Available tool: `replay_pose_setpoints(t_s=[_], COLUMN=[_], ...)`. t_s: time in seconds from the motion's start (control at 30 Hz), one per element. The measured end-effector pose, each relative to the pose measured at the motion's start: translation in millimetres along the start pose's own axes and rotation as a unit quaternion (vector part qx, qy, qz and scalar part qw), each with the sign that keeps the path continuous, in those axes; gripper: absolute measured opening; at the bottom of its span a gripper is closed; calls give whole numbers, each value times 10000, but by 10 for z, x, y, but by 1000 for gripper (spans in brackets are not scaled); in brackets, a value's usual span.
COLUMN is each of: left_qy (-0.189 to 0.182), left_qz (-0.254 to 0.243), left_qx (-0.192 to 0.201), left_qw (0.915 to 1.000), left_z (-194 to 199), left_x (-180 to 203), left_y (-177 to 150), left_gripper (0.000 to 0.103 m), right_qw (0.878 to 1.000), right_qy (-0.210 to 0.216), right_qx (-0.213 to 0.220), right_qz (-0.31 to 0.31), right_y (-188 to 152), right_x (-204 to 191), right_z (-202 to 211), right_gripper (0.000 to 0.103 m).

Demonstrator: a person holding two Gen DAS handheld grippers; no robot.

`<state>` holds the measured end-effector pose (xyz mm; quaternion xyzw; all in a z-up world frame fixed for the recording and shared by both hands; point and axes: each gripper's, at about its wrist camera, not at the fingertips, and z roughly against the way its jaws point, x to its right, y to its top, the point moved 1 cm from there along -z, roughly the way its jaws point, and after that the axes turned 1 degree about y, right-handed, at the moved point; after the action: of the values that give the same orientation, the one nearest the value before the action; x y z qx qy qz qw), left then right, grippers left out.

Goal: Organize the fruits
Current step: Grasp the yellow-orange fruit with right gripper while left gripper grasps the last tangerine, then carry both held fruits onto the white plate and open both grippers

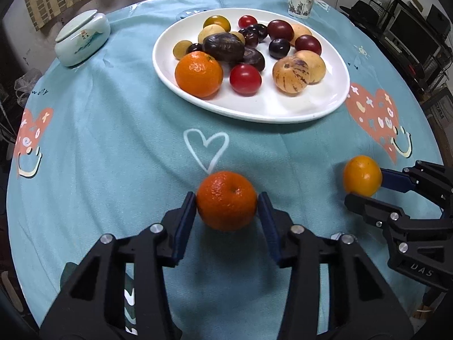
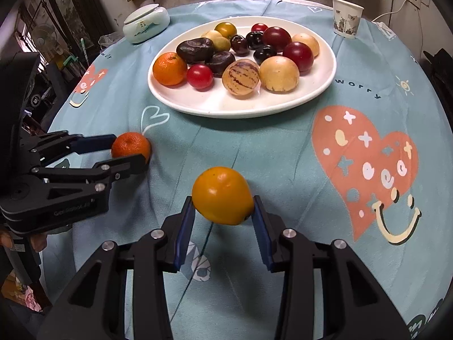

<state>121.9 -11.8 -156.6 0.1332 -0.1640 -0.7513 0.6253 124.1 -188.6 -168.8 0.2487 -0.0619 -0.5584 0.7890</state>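
1. Two grippers are seen. The left gripper [image 1: 226, 202] is clamped on a mandarin [image 1: 226, 200] at the lower centre of the left wrist view.
2. The right gripper [image 2: 223, 205] is clamped on a yellow-orange fruit [image 2: 222, 195] at the lower centre of the right wrist view.
3. One white plate [image 1: 269, 107] is set in the upper middle of both views, on the blue tablecloth [image 1: 113, 141].
4. On the plate, one mandarin, two striped pale melons, two dark brown fruits and several red, dark and yellow round fruits are counted; some are partly hidden.
5. One paper cup [image 1: 301, 0] is seen at the upper right, and one lidded ceramic jar [image 1: 82, 38] at the upper left.
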Motion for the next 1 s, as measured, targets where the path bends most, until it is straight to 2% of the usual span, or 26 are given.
replay_pose_setpoints(t_s=[0.37,0.7,1.0], left_qy=[-39,-117,-155], left_qz=[-113,-242,-328], left_qx=[107,467,796], left_qw=[9999,9985,9962], left_z=[139,542,922], left_x=[74,196,259], left_y=[-20,-74,-163], left_gripper=[45,45,45], right_qw=[10000,9997,9986], right_qy=[94,197,260], right_qx=[-13,138,462], right_qz=[20,-4,17], right_y=[-75,-217,-289], right_x=[-74,-204,-357], right_z=[40,259,569], right_gripper=[41,41,41])
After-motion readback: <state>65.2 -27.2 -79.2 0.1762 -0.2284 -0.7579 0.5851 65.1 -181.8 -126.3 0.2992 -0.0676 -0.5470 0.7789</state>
